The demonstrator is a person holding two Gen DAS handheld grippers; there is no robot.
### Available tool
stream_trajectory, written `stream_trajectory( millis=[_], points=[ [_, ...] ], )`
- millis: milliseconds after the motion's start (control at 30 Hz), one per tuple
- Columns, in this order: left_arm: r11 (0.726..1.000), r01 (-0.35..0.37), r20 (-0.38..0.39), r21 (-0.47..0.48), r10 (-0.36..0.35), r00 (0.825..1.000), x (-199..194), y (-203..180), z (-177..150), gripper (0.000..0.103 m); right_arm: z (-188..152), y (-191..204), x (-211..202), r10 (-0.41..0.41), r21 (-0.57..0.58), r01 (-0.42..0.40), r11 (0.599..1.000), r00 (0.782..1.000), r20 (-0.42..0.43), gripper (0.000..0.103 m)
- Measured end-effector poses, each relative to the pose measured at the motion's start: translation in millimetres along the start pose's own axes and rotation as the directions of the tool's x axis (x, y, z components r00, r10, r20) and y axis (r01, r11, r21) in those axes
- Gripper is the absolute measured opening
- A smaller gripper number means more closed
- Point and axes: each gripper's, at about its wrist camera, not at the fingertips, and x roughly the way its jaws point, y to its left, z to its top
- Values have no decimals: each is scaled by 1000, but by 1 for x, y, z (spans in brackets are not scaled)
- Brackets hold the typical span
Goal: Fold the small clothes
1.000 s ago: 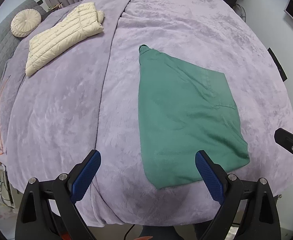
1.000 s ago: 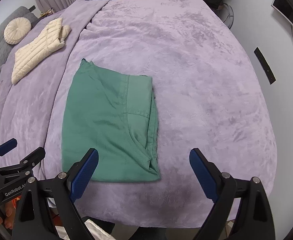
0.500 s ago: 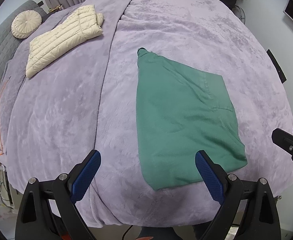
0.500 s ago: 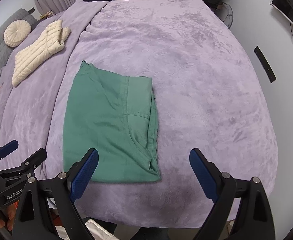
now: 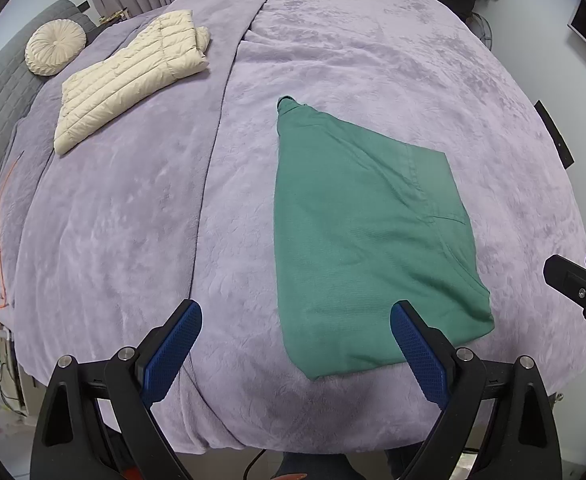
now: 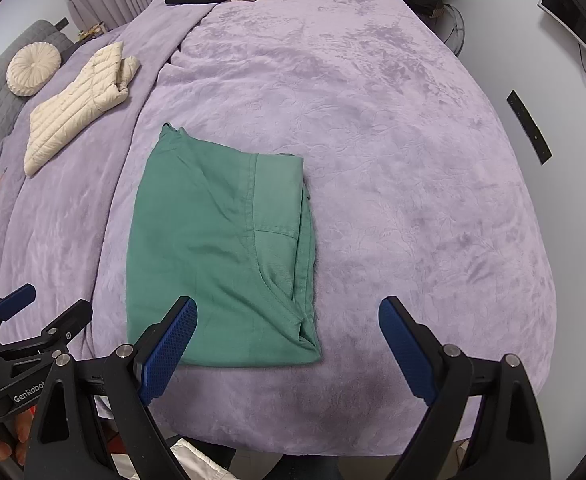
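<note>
At the far left a round cushion [image 5: 55, 48] sits against the grey headboard, and beside it a cream puffer jacket [image 5: 131, 78] lies folded on the purple blanket [image 5: 113, 216], set well apart from the working spot, likely as a finished piece kept out of the way. Nearer, the left tool [image 5: 295, 354] hangs above the near edge of the bed with its blue pads spread wide and nothing between them, its right pad over the near edge of the green garment [image 5: 367, 240]. That garment lies flat near the bed's near edge, already folded into a compact oblong with a seamed panel on its right side, so it appears ready for a last fold or for setting aside. Just right of it the right tool [image 6: 287, 348] is likewise spread and empty, straddling the garment's near right corner, a fair place to pinch from.
</note>
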Motion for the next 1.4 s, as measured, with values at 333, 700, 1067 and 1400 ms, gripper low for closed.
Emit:
stream_trajectory(
  millis=[333,700,1067,1400],
  points=[
    [1000,0,1,-2,0,1000,-1,1,-1,96,-1,1,-1,-1,0,1,1000,1000,0,94],
    [1000,0,2,-1,0,1000,-1,2,-2,96,-1,1,-1,0,0,0,1000,1000,1,94],
    [1000,1,2,-1,-1,1000,-1,2,-2,96,-2,2,-1,0,1,0,1000,1000,1,94],
    [1000,0,0,-6,0,1000,-2,2,-1,96,-2,2,-1,0,0,0,1000,1000,0,94]
  ],
)
